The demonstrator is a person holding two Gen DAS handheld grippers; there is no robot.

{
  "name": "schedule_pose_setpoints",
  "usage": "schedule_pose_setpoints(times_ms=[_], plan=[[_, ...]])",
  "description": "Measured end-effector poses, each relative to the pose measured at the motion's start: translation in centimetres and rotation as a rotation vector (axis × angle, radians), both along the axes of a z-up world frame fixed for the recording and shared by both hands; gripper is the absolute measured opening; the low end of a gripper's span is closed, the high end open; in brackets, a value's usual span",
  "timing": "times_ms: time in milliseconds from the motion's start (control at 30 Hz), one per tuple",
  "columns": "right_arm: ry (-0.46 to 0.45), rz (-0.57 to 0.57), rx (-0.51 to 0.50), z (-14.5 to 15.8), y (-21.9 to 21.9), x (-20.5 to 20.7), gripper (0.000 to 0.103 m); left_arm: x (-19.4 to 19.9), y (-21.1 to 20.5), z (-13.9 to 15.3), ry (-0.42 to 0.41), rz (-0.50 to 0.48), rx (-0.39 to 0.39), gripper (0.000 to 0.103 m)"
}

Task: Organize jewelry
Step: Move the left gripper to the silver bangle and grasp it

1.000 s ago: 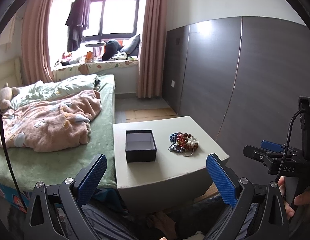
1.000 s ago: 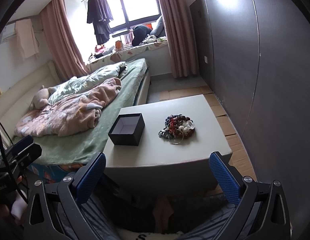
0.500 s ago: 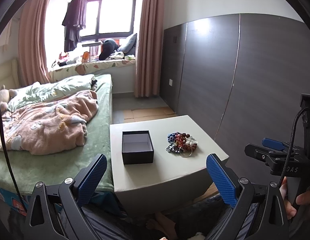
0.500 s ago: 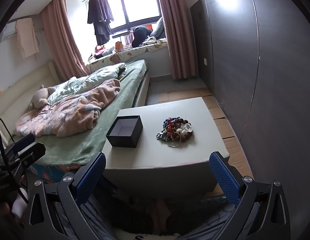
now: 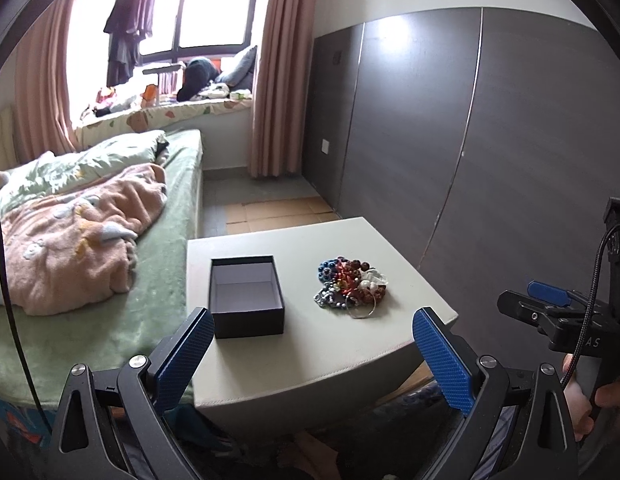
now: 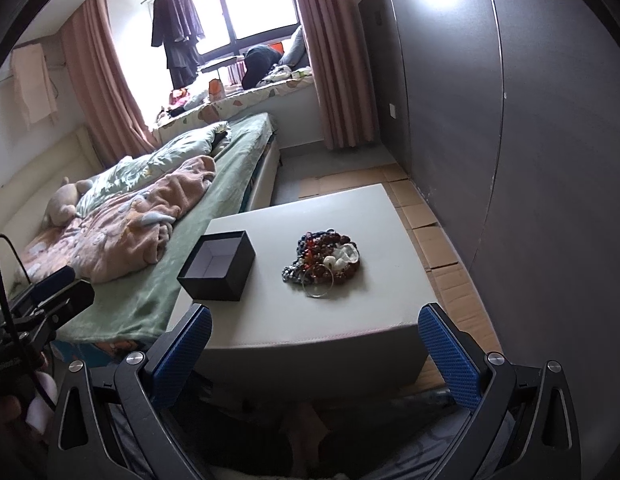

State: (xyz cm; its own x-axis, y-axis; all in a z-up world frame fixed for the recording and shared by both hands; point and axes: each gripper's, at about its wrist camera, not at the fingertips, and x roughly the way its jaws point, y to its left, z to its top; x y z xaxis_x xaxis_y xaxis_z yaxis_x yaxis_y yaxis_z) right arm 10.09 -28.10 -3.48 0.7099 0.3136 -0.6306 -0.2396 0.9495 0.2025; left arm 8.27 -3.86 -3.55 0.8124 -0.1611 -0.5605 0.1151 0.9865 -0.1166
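A heap of beaded jewelry (image 5: 351, 286) (image 6: 323, 260) lies on a pale grey table (image 5: 329, 352) (image 6: 373, 308), with a thin wire ring at its near edge. To its left stands an open black box (image 5: 246, 298) (image 6: 218, 266) with an empty pale inside. My left gripper (image 5: 313, 354) hangs open before the table's near edge, holding nothing. My right gripper (image 6: 315, 356) is likewise open and empty, short of the table. The right gripper's body also shows in the left wrist view at the far right, held by a hand (image 5: 589, 412).
A bed (image 5: 94, 248) (image 6: 150, 224) with a pink blanket touches the table's left side. A dark panelled wall (image 5: 449, 140) (image 6: 509, 140) runs along the right. Cardboard sheets (image 6: 433, 228) cover the floor between table and wall. A window seat with clutter lies far behind.
Both grippers have drawn a little closer to the table, so box and jewelry appear larger. Jaws stay open. Nothing on the table has moved.
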Motion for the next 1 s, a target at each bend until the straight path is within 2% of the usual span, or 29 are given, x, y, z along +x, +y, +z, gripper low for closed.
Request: schedule_pose_setpoints(times_ms=[167, 333, 400, 800, 1000], plan=[[0.038, -0.035, 0.02, -1.7, -1.8, 2.6, 0.103, 3.3, -0.8, -1.6, 0.041, -0.036, -0.02, 0.096], [0.069, -0.041, 0.052, -3.3, -3.1, 5.2, 0.102, 6.6, -1.9, -3.3, 0.107, -0.074, -0.045, 0.082], [0.083, -0.036, 0.066, -4.0, -3.5, 6.2, 0.1, 7.7, -2.5, -4.0, 0.129, -0.084, -0.047, 0.081], [0.192, -0.066, 0.122, -8.7, -5.7, 10.7, 0.099, 13.6, -6.4, -8.9, 0.289, -0.145, -0.044, 0.08], [0.206, -0.095, 0.133, -10.0, -7.0, 11.6, 0.099, 16.1, -8.1, -11.3, 0.366, -0.144, -0.044, 0.08]])
